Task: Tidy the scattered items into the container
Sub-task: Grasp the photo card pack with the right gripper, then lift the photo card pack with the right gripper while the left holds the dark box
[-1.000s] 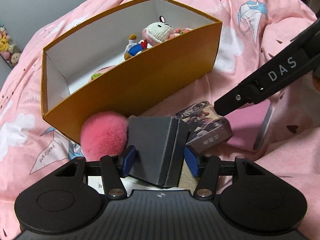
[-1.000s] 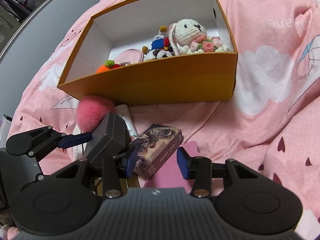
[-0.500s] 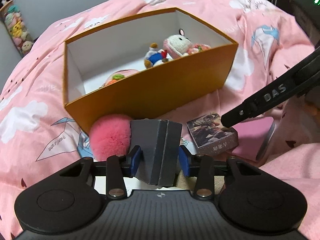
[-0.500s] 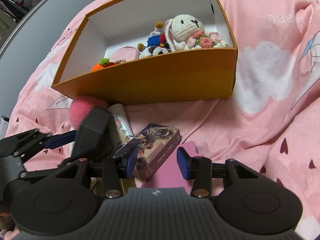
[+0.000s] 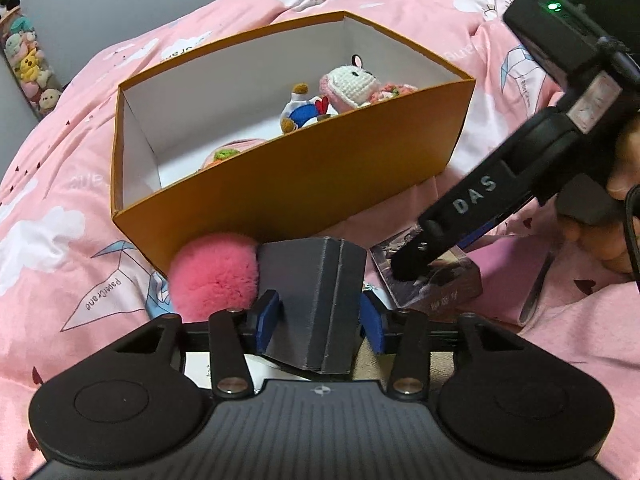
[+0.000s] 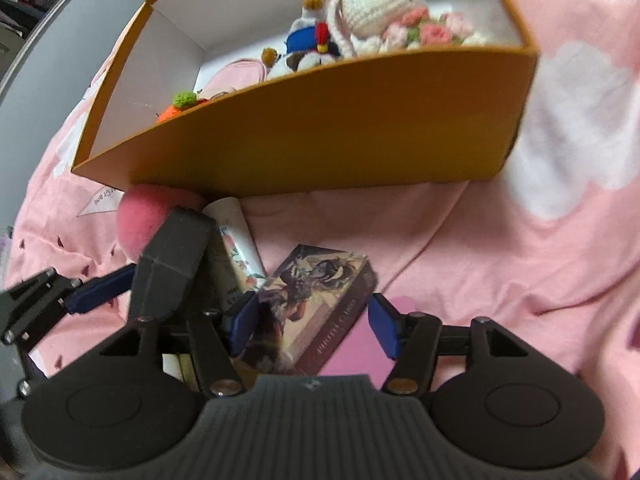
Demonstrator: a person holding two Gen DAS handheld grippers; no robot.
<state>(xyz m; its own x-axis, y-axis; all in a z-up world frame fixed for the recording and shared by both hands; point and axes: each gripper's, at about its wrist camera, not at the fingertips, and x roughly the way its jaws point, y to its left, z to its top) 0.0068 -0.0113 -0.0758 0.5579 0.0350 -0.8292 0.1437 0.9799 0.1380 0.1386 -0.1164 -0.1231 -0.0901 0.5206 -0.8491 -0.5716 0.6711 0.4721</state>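
The grey box [image 5: 316, 304] is clamped between the left gripper [image 5: 320, 316] jaws at lower centre, just before the orange container [image 5: 304, 172]. The card box [image 6: 312, 304] is straddled by the right gripper [image 6: 312, 324], jaws wide and empty. Next, a lift over the near wall is called for.

The box [image 5: 304, 184] sits on the bed [image 5: 52, 216], and inside it, toward the far right corner, lie the crocheted rabbit [image 5: 354, 84] and the duck toy [image 5: 304, 110] just left of it. Before the box's near wall, the pompom [image 5: 214, 276] rests touching the grey case [image 5: 316, 304], which stands between the pads of the left hand-held gripper [image 5: 320, 320]. Right of the case lies the card box [image 6: 316, 308], flanked by the pads of the right hand-held gripper [image 6: 312, 324]. The tube [image 6: 238, 248] lies between case and card box.
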